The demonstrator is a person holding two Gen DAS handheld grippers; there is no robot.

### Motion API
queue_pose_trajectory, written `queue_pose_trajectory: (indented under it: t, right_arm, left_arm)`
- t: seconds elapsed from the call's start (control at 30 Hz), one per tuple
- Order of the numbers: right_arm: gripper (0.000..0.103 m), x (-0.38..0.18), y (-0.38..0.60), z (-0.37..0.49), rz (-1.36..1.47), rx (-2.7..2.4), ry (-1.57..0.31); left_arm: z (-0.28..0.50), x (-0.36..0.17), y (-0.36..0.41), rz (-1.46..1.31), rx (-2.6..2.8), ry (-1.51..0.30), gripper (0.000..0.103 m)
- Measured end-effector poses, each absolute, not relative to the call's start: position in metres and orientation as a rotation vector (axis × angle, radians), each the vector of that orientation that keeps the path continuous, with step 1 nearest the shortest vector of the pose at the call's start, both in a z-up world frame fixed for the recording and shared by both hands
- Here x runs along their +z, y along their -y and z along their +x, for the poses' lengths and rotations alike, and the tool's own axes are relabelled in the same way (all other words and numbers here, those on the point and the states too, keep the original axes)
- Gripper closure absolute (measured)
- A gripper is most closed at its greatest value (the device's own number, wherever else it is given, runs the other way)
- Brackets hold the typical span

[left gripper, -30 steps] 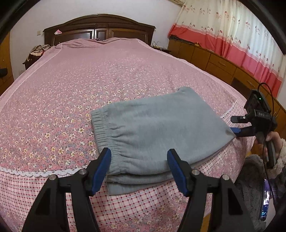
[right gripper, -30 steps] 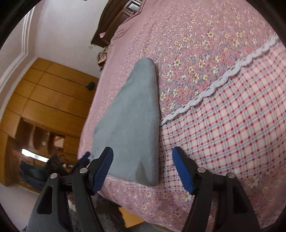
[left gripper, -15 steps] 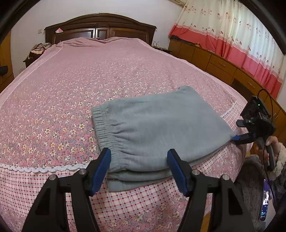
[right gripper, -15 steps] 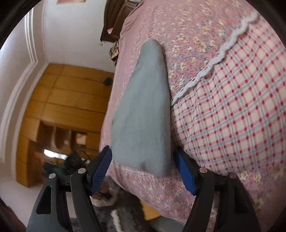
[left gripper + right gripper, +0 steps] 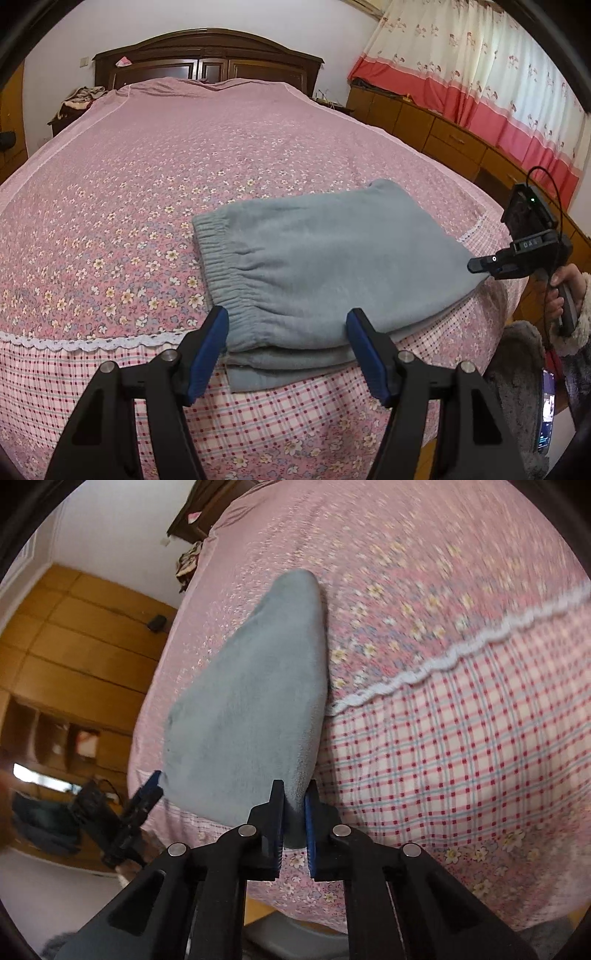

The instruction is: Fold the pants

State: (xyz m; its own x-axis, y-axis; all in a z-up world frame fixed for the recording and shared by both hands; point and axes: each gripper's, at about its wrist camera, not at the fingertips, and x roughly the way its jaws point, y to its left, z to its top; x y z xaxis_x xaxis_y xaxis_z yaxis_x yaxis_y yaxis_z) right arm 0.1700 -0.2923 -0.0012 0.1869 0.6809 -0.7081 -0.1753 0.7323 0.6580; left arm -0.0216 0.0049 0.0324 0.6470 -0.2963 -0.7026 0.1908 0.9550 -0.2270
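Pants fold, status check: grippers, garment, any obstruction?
Right gripper just closed, pinching the folded grey pants at their corner. Left gripper open, straddling the waistband end, pads not pressing. Pants lie on the floral bedspread. Nothing in the way.

Soft, even daylight from the curtain (image 5: pixel 491 74) side casts only faint shadows, the left view sharp, the right view motion-smeared over the bedspread (image 5: pixel 443 590), both fisheye-bent with black corners.

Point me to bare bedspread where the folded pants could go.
Free: the floral bedspread from the pants waistband up to the headboard, and left of the pants. Crowded: the foot corner, with both grippers, left gripper open, right gripper just closed on the pants' corner.
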Motion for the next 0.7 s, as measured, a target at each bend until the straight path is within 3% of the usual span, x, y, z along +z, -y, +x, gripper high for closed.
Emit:
queue_pose_trajectory:
  t: [0.3,0.7]
  right_arm:
    - [0.093,0.04,0.25,0.167,0.241,0.558,-1.235]
    - [0.093,0.053,0.232,0.172,0.167,0.527,-1.23]
  left_arm:
    - [-0.028,0.026,-0.039,-0.227,-0.267,-0.8,0.033]
    - [-0.036,0.028,-0.07,-0.274,-0.249,-0.784,0.033]
